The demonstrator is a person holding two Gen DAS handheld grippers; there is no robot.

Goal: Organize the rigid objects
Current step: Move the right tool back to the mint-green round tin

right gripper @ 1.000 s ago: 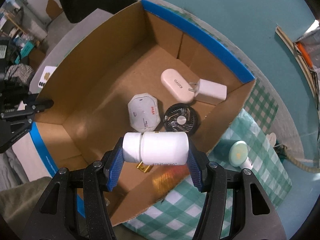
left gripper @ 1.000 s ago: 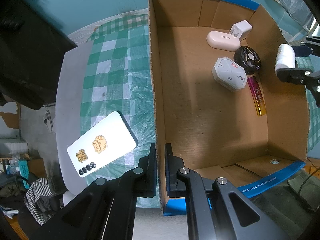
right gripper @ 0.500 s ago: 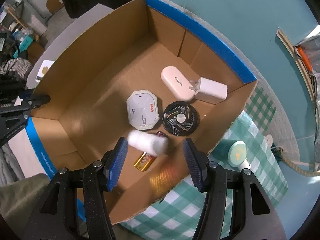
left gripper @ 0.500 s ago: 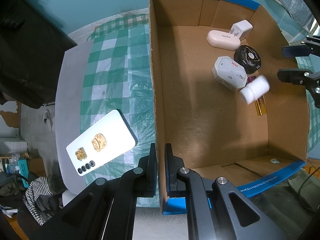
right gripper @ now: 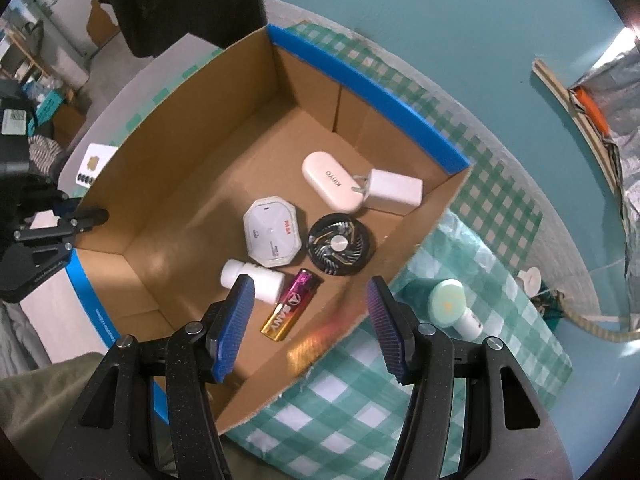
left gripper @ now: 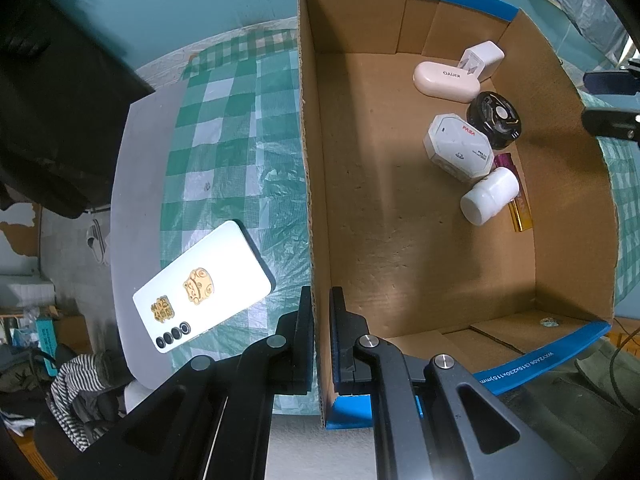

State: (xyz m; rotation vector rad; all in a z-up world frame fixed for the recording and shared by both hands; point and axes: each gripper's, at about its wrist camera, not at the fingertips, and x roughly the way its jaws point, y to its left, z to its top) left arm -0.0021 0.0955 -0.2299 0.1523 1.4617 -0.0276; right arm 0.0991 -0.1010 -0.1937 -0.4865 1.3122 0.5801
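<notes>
Box (left gripper: 400, 240) as landmark, going left to right. Off its left wall on the checked cloth (left gripper: 240, 140): a white phone (left gripper: 204, 286), face down, long axis diagonal, well apart from the wall. My left gripper (left gripper: 318, 336) is clamped on that left wall at the near corner, jaws together with only cardboard between them, so I read it as the brace. Inside, toward the right wall: white bottle (right gripper: 252, 280) on its side, touching the octagonal white puck (right gripper: 272, 236), with the battery (right gripper: 290, 304) just beside it; black fan (right gripper: 338, 244), oval case (right gripper: 330, 186) and charger (right gripper: 394, 192) further back. My right gripper (right gripper: 310, 312) hangs above the near right wall, jaws apart, nothing between them, bottle free on the box floor. Outside the right wall on the tabletop: a mint-capped item (right gripper: 454, 306), lying on its side, long axis running away from the box. That's my pick for the next grab: right hand is clearly nearer, it lies to the right of the fingers, and I'd want the jaws across its short axis. Phone goes to the left hand, but only if it lets go of the box.
</notes>
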